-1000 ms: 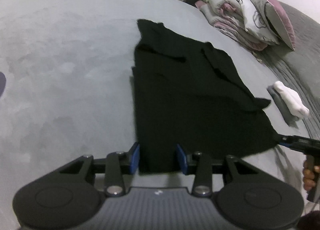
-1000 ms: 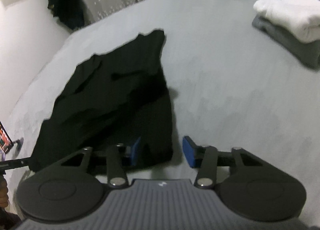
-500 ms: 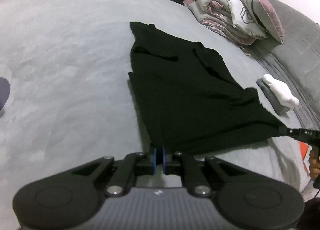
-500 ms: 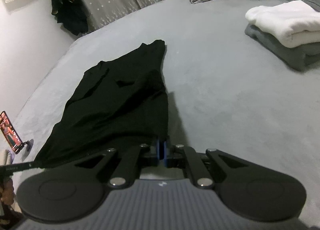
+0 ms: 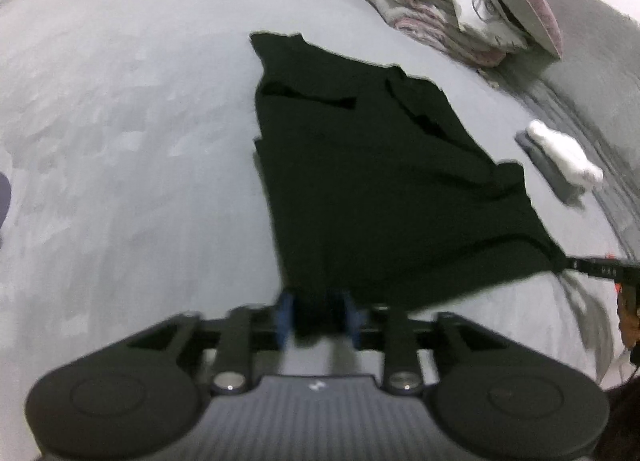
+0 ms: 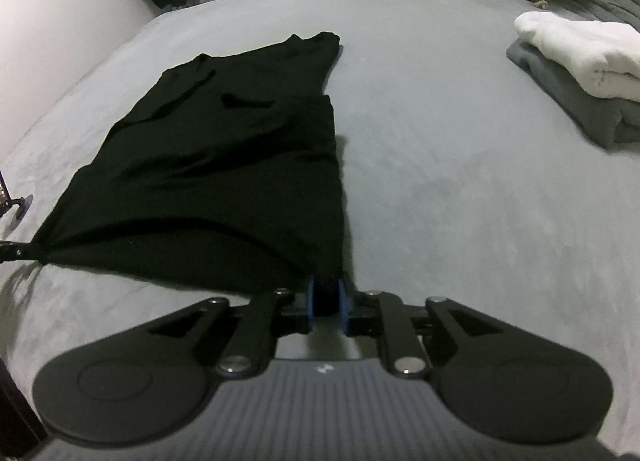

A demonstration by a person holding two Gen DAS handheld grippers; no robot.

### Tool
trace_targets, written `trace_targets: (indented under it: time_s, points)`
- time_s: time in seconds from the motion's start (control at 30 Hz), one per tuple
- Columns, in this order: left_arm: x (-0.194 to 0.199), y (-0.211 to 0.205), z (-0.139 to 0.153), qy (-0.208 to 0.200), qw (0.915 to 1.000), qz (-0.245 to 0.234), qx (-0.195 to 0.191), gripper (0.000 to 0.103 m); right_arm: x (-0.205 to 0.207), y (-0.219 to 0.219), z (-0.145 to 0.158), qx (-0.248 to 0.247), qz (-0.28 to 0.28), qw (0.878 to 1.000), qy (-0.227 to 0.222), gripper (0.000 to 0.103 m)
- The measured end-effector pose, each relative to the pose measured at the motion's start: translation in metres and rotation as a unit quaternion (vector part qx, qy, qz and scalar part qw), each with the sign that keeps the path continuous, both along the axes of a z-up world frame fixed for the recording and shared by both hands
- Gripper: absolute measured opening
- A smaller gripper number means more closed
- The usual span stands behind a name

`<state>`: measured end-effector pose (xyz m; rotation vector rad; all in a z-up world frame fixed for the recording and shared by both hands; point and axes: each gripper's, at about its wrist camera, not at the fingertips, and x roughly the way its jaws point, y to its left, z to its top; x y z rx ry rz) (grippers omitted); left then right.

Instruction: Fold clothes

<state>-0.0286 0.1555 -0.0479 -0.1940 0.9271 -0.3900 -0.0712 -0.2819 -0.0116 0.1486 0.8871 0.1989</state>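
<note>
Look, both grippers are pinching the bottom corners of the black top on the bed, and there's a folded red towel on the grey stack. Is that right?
Not quite. The folded towel on the grey stack is white, not red, as the right wrist view shows. The rest holds: the left gripper and right gripper each pinch a bottom corner of the black top on the bed.

A wide bed (image 6: 460, 181) covered in a soft grey blanket fills the room. A black garment (image 6: 224, 165) lies spread across its middle, far end flat, near edge lifted. To the right sits a small stack: a folded white towel (image 6: 580, 49) on a folded grey cloth (image 6: 568, 101). At the far right, folded floral bedding (image 5: 432, 17) and a pillow (image 5: 516, 1) are piled.
</note>
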Motion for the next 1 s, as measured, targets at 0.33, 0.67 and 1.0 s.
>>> trace_targets:
  time_s: [0.33, 0.67, 1.0]
  points:
    - [0.05, -0.008, -0.001, -0.036, 0.9951, 0.088, -0.027, 0.045, 0.031, -0.009, 0.026, 0.021, -0.028, 0.997, -0.066, 0.049]
    - [0.067, -0.021, -0.009, -0.088, 0.9851, 0.144, -0.031, 0.033, 0.078, -0.024, 0.012, 0.117, -0.076, 0.987, -0.078, 0.049]
    - [0.05, -0.028, -0.003, -0.168, 0.9752, 0.144, -0.002, 0.004, 0.08, -0.007, -0.002, 0.143, -0.075, 0.98, -0.116, 0.016]
